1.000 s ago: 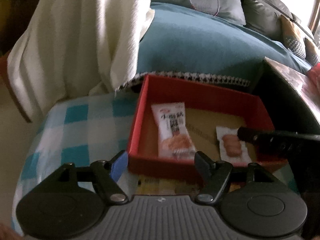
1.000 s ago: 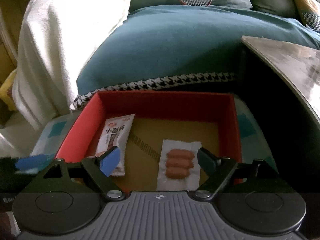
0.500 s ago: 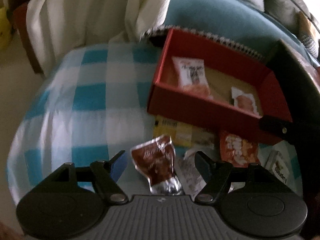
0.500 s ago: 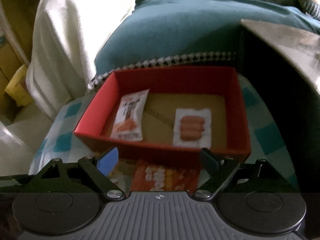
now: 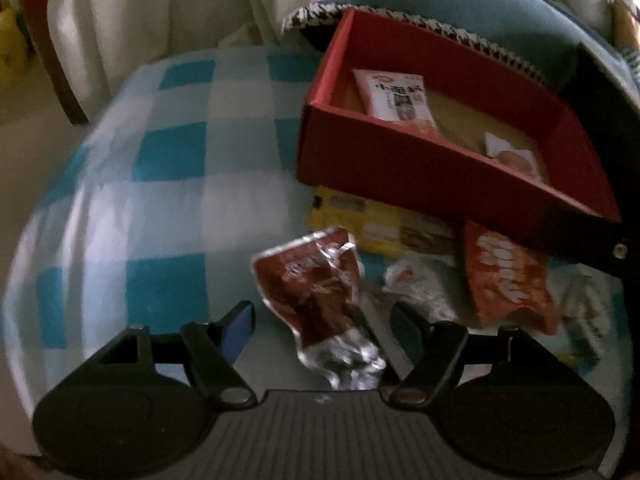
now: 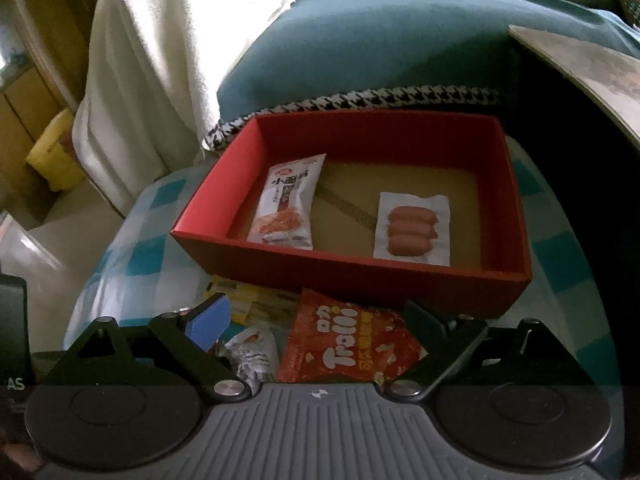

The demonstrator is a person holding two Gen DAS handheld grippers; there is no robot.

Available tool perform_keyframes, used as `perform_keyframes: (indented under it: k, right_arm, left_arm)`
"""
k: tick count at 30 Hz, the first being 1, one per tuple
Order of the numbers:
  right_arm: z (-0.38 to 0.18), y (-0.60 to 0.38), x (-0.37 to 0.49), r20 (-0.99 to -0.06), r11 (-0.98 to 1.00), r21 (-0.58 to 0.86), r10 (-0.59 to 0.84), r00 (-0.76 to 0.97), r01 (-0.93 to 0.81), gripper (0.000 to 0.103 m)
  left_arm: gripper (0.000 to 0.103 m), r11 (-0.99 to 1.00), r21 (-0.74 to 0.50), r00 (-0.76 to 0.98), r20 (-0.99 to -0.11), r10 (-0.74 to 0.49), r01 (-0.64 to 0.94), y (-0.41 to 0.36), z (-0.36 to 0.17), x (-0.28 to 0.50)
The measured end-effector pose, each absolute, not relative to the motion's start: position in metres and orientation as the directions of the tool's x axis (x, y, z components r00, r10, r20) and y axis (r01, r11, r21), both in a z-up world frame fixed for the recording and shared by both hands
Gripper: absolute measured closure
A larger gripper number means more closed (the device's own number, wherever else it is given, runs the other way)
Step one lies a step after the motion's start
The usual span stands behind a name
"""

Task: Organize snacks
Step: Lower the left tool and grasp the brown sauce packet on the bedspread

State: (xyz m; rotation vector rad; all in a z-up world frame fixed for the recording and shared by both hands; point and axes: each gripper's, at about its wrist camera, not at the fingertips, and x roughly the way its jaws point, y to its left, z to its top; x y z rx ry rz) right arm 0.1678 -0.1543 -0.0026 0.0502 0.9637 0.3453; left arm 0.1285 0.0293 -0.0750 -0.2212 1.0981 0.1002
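Note:
A red box (image 6: 360,280) stands on the blue-and-white checked cloth (image 5: 168,208). In it lie a white noodle-snack packet (image 6: 288,204) and a white pack of sausages (image 6: 412,228). In front of the box lie loose snacks. A brown foil packet (image 5: 316,300) lies between the fingers of my left gripper (image 5: 322,326), whose jaws are opening; the pads do not press on it. An orange Trolli bag (image 6: 348,348) lies under my right gripper (image 6: 316,320), whose jaws are opening wide, with no pad touching it.
A yellow packet (image 6: 248,304) is tucked against the box's front wall, and a small crumpled white packet (image 6: 252,352) lies beside the Trolli bag. Behind the box are a teal cushion (image 6: 400,40) and a white blanket (image 6: 168,60). A dark table edge (image 6: 580,72) stands at the right.
The left gripper has tipped down from the box to the loose snacks, and the brown packet now lies between its fingers. The right gripper has drawn back from the box, over the Trolli bag, with wider jaws.

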Motion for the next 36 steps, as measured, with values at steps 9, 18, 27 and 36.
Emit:
perform_keyframes:
  k: [9,18,27,36]
  right_arm:
    - [-0.013,-0.128,0.174,-0.831,0.921,0.208,0.345,0.437,-0.331,0.006]
    - [-0.048,-0.096,0.175,-0.885,0.885,0.226,0.361,0.294,-0.408,0.006]
    - [-0.066,-0.093,0.185,-0.904,0.888,0.219,0.340,0.259,-0.405,0.000]
    - [-0.068,-0.089,0.184,-0.903,0.880,0.181,0.325,0.280,-0.440,0.000]
  left_arm:
    - [0.054,0.972,-0.120,0.427,-0.904,-0.023,-0.201,0.049,-0.076,0.112]
    - [0.059,0.950,-0.194,0.408,-0.910,-0.080,-0.246,0.082,-0.078,0.092]
    - [0.058,0.958,-0.171,0.407,-0.911,-0.065,-0.230,0.080,-0.077,0.092]
    - [0.053,0.961,-0.143,0.432,-0.902,-0.027,-0.238,0.075,-0.079,0.085]
